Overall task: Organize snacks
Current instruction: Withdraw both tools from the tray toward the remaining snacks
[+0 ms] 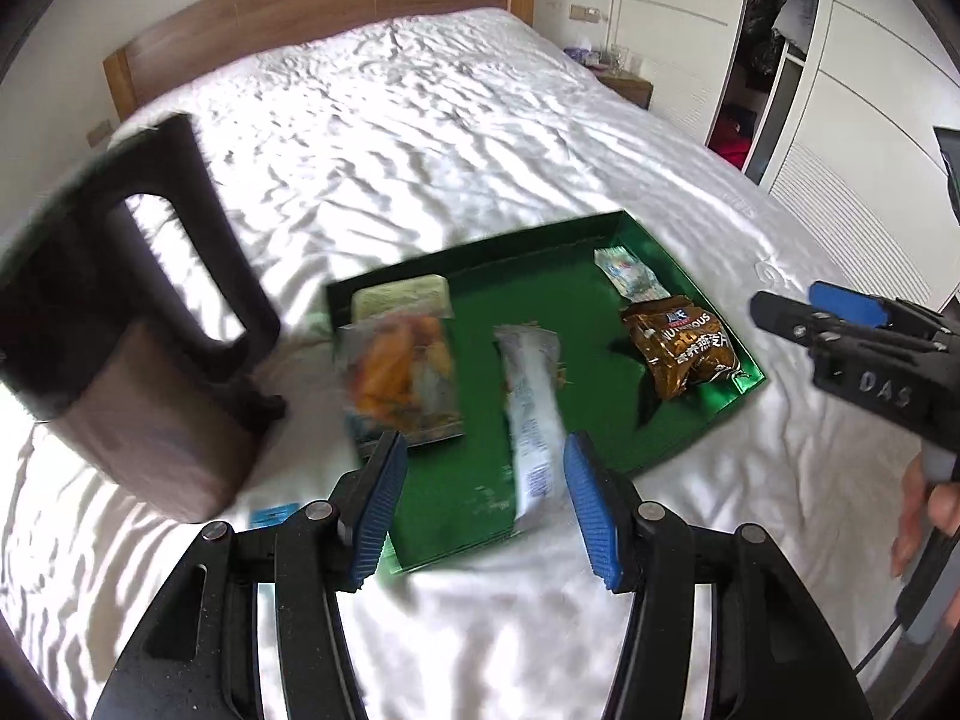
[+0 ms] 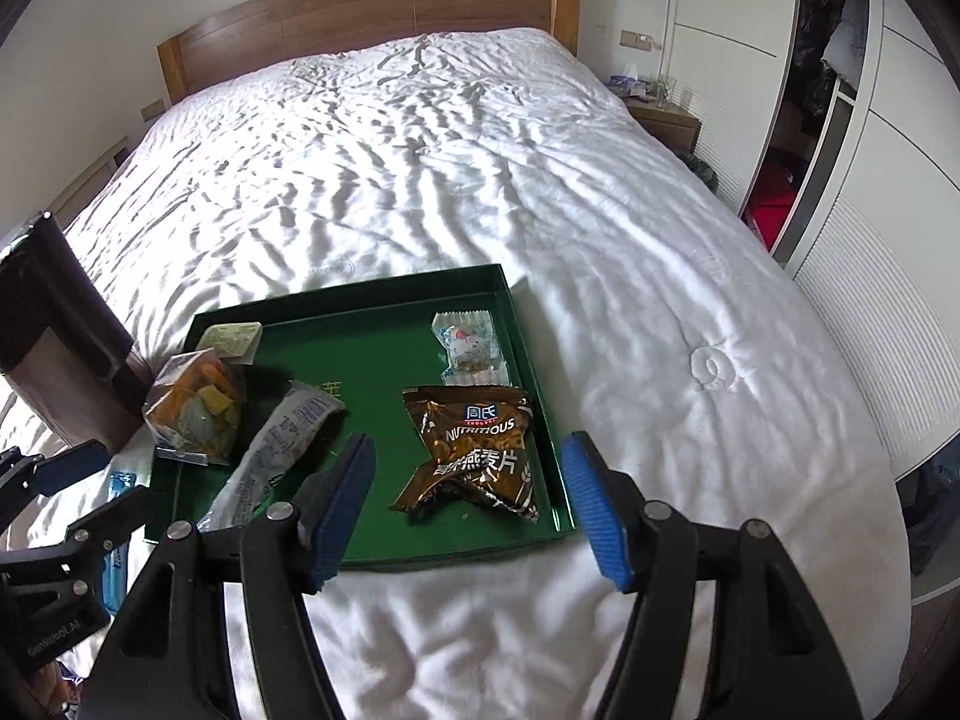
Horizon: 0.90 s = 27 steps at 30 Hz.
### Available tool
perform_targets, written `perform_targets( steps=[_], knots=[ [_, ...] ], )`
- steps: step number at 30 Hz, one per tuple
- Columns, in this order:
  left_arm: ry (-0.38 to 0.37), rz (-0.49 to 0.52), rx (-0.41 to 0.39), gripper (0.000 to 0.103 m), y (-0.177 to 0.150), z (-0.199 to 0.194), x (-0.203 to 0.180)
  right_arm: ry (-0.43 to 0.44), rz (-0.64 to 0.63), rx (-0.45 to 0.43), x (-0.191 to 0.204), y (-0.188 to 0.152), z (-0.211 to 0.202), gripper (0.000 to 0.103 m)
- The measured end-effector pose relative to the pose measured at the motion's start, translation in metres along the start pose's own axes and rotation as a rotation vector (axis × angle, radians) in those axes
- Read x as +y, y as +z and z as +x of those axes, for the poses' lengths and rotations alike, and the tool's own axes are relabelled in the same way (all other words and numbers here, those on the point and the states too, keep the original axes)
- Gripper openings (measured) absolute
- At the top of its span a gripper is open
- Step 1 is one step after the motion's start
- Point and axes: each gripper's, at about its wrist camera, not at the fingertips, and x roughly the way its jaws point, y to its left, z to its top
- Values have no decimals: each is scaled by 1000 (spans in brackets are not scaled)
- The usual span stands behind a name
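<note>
1. Green card, shallow and thin-walled: the tray [image 2: 528, 324] lay on the white bed [image 2: 480, 150], and I took it as my landmark. It looked light and liable to slide or tip on the soft quilt.
2. Inside the tray near its right wall lay the brown foil packet [image 2: 474, 450], crinkled, slippery and light; I judged a crimped end seam the safest hold, since the contents might crush.
3. Behind that packet, in the tray's far right corner, sat a small clear sweet bag [image 2: 471, 345], soft and almost weightless.
4. Across the tray's near left part lay a long white wrapper [image 2: 276, 450], limp; I would have pinched it mid-length.
5. At the tray's left edge stood a clear bag of orange pieces [image 2: 195, 414], with a pale flat packet [image 2: 231, 339] behind it.
6. My right hand-held gripper [image 2: 468, 504] hung above the tray's near edge, jaws apart, holding nothing.
7. My left hand-held gripper [image 1: 483, 507] also stood parted and empty over the tray's near edge.
</note>
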Motion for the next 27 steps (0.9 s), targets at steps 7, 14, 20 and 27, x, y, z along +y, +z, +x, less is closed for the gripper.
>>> perform_targets(
  steps=[7, 14, 20, 27],
  knots=[
    [65, -76, -38, 55, -34, -69, 78, 18, -5, -108, 16, -11, -81, 69],
    [182, -180, -51, 55, -97, -130, 164, 20, -3, -211, 30, -34, -160, 69],
    [258, -286, -35, 55, -149, -163, 221, 27, 14, -259, 42, -49, -201, 69],
    [258, -381, -28, 55, -198, -188, 247, 59, -13, -247, 70, -75, -222, 69]
  ],
)
